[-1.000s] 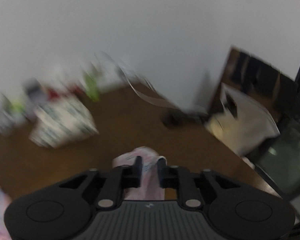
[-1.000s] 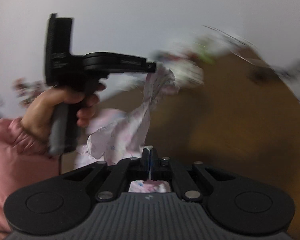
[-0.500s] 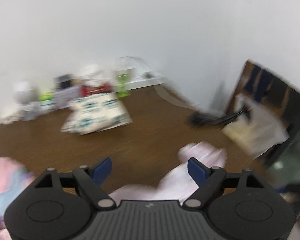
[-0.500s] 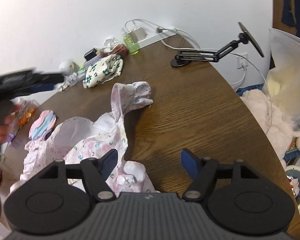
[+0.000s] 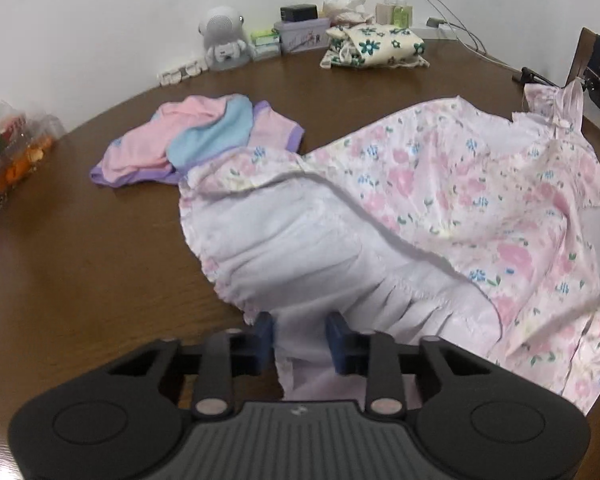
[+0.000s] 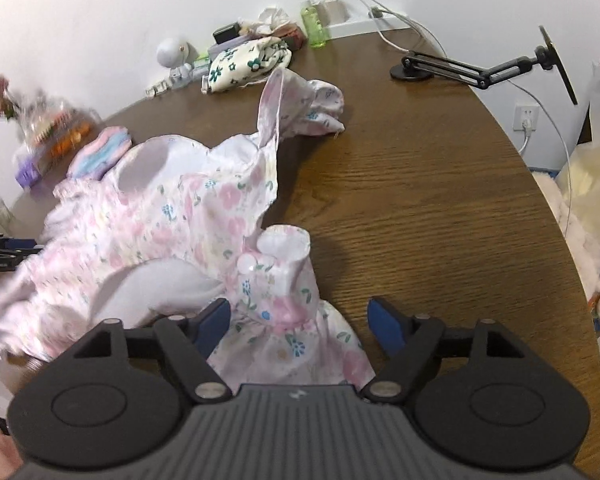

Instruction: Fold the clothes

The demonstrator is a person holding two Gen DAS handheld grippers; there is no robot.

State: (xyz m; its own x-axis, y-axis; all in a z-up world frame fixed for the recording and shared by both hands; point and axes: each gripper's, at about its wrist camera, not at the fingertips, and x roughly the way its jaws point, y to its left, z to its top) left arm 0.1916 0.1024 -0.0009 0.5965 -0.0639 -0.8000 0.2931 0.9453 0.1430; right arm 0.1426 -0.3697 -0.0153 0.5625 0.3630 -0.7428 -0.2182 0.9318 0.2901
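**Floral dress spread on the table, both grippers at its near edges**

A brown wooden table (image 6: 420,184) fills both views and runs back to a white wall. Most of its middle is covered by a pink floral dress (image 5: 440,184), laid out crumpled with its white lining turned up in places; in the right wrist view one sleeve is seen standing up toward the far side, and another cuffed sleeve stands open just ahead of the right gripper.

Beyond the dress, a small pile of pink, blue and purple folded garments (image 5: 196,136) is seen, touching or just beside the dress's far hem. Further back, near the wall, a cream cloth with dark flowers (image 5: 374,46) is bunched up. A black articulated stand (image 6: 476,68) rests at the table's far right edge.

The left gripper (image 5: 300,338) is closing, its blue pads set narrowly apart with the white lining's edge lying between them; whether the pads press the cloth cannot be told. The right gripper (image 6: 300,320) is also closing but stands wide, with the cuffed sleeve between its pads and untouched by them.
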